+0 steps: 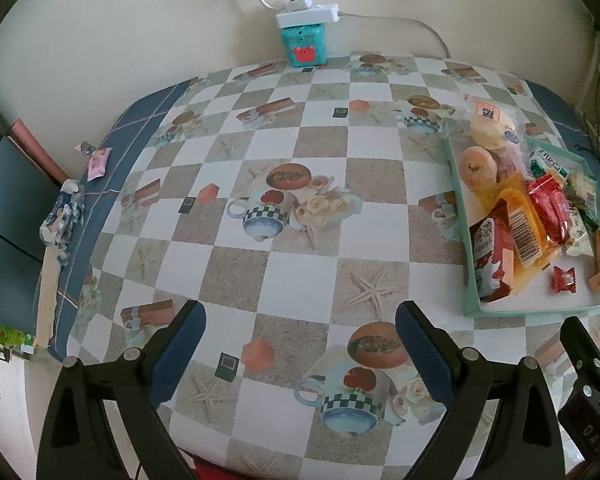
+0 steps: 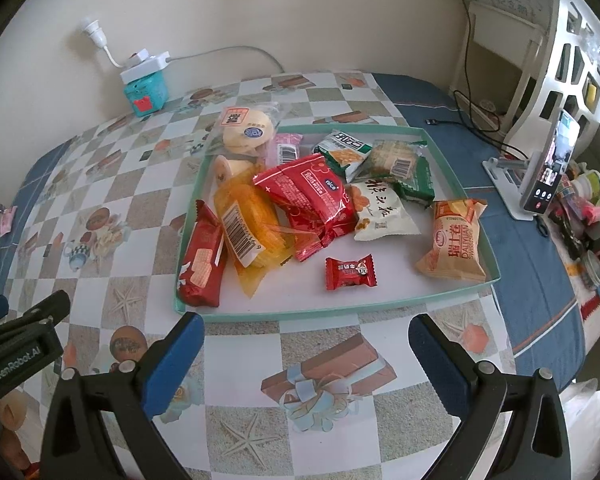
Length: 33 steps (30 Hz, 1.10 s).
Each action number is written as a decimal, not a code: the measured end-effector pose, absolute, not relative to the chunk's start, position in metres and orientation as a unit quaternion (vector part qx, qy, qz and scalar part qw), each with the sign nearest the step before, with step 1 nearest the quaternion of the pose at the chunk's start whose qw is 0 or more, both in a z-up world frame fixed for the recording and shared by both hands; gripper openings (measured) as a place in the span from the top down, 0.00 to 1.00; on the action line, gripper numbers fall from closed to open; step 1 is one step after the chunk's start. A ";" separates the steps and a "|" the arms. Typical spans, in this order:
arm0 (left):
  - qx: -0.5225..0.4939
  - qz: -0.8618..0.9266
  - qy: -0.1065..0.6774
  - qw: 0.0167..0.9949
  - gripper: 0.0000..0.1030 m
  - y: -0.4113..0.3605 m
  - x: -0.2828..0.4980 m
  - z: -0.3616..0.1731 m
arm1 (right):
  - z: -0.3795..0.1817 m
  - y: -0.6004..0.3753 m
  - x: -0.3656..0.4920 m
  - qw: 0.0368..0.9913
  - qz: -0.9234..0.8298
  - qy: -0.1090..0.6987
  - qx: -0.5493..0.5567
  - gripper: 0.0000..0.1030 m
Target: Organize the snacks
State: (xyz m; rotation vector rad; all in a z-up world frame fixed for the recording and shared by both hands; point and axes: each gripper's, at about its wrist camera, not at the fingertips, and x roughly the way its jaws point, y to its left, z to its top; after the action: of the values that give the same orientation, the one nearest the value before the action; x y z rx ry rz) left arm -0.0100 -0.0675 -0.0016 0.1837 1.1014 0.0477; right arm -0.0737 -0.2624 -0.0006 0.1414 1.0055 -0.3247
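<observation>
Snacks lie heaped in the tray (image 2: 456, 152), which sits just ahead of your right gripper (image 2: 306, 344); both its jaws stand wide with nothing between them. Your left gripper (image 1: 300, 332), equally wide and empty, hangs over bare tablecloth (image 1: 284, 280), with the tray off to its right. Nearest your right tongs is the red candy (image 2: 349, 272), its long axis crosswise to your reach, so the right hand is better placed.

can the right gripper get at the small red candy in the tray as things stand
Probably yes. The right gripper is open and empty just short of the tray, and the small red candy lies alone on bare tray floor near that low front rim, with no packet over or against it.
</observation>
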 end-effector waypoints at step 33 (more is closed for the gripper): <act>0.088 0.027 0.526 0.845 0.07 -0.065 -0.009 -0.001 | 0.002 -0.260 -0.073 0.864 -0.155 0.475 0.055 0.00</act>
State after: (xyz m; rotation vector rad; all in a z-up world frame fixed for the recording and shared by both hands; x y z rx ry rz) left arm -0.0094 -0.0647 -0.0006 0.1860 1.1098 0.0562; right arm -0.0733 -0.2595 0.0024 0.1151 0.9957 -0.3244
